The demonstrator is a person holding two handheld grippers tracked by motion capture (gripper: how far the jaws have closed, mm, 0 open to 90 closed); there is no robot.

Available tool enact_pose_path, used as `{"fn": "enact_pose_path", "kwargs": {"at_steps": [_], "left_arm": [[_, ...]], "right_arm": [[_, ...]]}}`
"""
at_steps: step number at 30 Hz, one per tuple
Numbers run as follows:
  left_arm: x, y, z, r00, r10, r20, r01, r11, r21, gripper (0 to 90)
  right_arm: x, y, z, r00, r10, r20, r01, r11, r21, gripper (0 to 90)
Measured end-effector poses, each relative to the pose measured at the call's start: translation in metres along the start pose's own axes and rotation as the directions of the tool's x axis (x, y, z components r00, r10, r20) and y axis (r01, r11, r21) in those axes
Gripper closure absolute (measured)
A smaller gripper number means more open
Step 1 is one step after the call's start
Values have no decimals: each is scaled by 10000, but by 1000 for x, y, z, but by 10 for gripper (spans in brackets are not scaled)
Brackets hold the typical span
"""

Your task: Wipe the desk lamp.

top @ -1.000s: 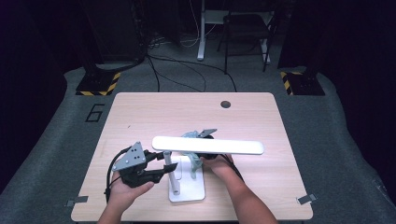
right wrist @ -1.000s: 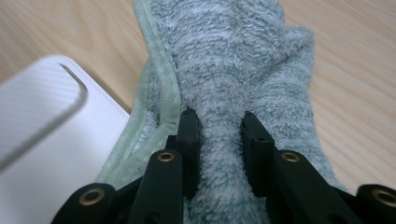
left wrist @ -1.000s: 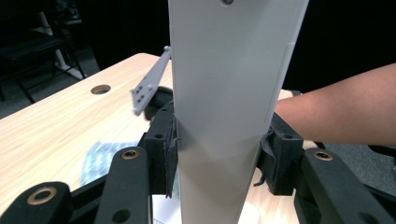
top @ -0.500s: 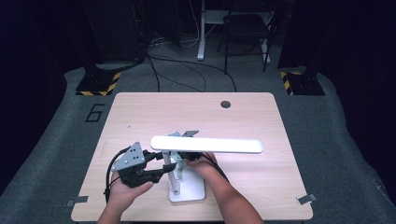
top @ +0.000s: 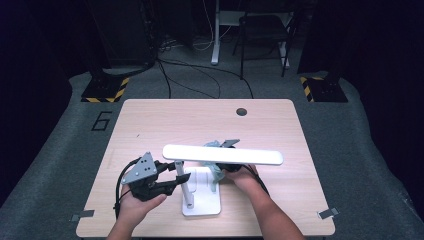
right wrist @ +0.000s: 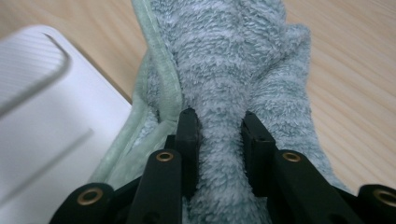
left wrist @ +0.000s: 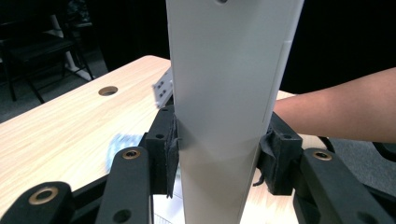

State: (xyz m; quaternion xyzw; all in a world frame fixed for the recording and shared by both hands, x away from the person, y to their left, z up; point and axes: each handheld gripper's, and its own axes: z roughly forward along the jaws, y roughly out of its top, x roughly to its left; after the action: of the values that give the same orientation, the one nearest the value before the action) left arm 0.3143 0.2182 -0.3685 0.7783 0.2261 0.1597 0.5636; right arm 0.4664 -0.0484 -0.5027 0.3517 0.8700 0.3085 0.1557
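On the tabletop point(top: 150, 125), the left hand-held gripper point(left wrist: 219, 154) clamps the white desk lamp's point(top: 222, 155) upright arm, while the right hand-held gripper point(right wrist: 219, 140) pinches a grey-green towel point(right wrist: 243, 60) beside the lamp base point(top: 202, 200), its jaws having just been opening slightly.

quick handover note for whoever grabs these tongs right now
Left tongs: shut on the white desk lamp, pads on both sides of its flat panel, steadying it.
Right tongs: shut on a fold of the grey-green cloth, jaws just easing open a little, cloth between them, beside the lamp base.
Done: lamp braced, cloth in hand.
Left, apparently: wiping the lamp; how much is wiped can't be told.
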Motion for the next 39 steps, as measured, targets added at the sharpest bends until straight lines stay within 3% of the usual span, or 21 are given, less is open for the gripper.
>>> {"fn": "enact_pose_path", "kwargs": {"at_steps": [2, 3, 6, 8, 10, 12, 15, 22, 25, 28, 39], "left_arm": [[-1, 0, 2, 10000, -40, -4, 40, 10000, -1, 547], [-2, 1, 5, 10000, 8, -18, -9, 10000, -38, 548], [1, 2, 6, 10000, 27, 18, -27, 10000, 30, 548], [4, 2, 10, 9999, -89, -60, 88, 9999, -101, 548], [5, 2, 11, 9998, -150, -110, 149, 9998, -149, 548], [8, 4, 15, 9998, 58, -209, -60, 10000, -55, 548], [11, 6, 20, 9996, 83, -273, -83, 10000, -3, 548], [20, 7, 30, 9978, 5, -660, -15, 9999, -151, 549], [26, 7, 34, 9971, -37, -754, 14, 9995, -311, 549], [28, 7, 35, 9968, -103, -791, 75, 9993, -360, 550], [28, 7, 35, 9967, -120, -806, 98, 9996, -278, 552]], "right_arm": [[-3, -3, -2, 9997, 254, 48, -254, 9997, 1, 709], [-7, -7, -3, 9968, 795, 11, -794, 9965, -244, 706], [-5, -11, -3, 9953, 967, 110, -960, 9940, -517, 707], [-1, -12, -2, 9939, 1012, 430, -975, 9920, -801, 713], [1, -14, -2, 9896, 1354, 494, -1303, 9870, -942, 717], [3, -15, -3, 9834, 1762, 438, -1716, 9809, -913, 719], [5, -17, -3, 9786, 1962, 626, -1879, 9750, -1186, 723], [7, -23, -8, 9795, 1957, 488, -1896, 9759, -1081, 726], [14, -26, -11, 9856, 1594, 571, -1532, 9831, -1002, 730], [17, -28, -14, 9856, 1603, 546, -1548, 9835, -933, 731], [41, -62, -44, 9939, 1091, -162, -1101, 9901, -868, 735]]}}
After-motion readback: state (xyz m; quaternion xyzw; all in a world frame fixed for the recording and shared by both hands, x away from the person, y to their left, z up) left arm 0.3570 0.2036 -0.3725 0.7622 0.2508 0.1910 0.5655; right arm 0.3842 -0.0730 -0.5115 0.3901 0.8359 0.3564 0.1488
